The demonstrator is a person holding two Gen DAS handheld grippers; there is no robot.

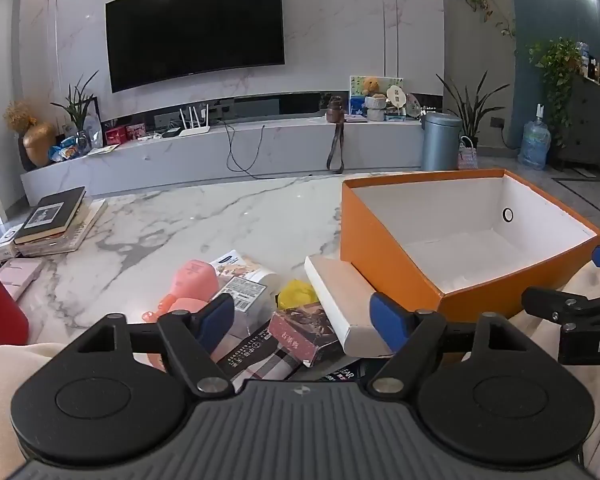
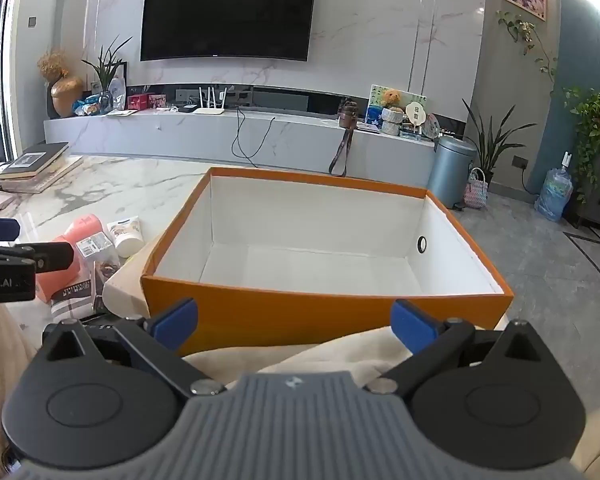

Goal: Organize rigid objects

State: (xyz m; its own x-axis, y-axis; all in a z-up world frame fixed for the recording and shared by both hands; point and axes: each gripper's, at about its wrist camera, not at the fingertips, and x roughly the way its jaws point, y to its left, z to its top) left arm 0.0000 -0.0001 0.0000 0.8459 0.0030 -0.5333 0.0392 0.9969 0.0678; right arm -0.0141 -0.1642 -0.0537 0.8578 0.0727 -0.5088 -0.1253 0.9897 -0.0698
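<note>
An open orange box [image 1: 384, 256] with a white, empty inside stands on the marble table [image 1: 180, 224]; it also fills the right wrist view [image 2: 300, 316]. Left of it lies a pile: a pink bottle [image 1: 192, 280], a white tube [image 1: 240, 270], a yellow object [image 1: 296, 294], a white flat box [image 1: 340, 304], a dark red box [image 1: 304, 332] and a plaid-patterned box [image 1: 256, 360]. My left gripper [image 1: 302, 320] is open and empty just above the pile. My right gripper [image 2: 296, 320] is open and empty at the orange box's near wall.
A red cup [image 1: 0, 312] stands at the left edge. Stacked books [image 1: 52, 216] lie at the table's far left. A cream cloth [image 2: 300, 356] lies under the right gripper. A TV unit, plants and a bin stand beyond the table.
</note>
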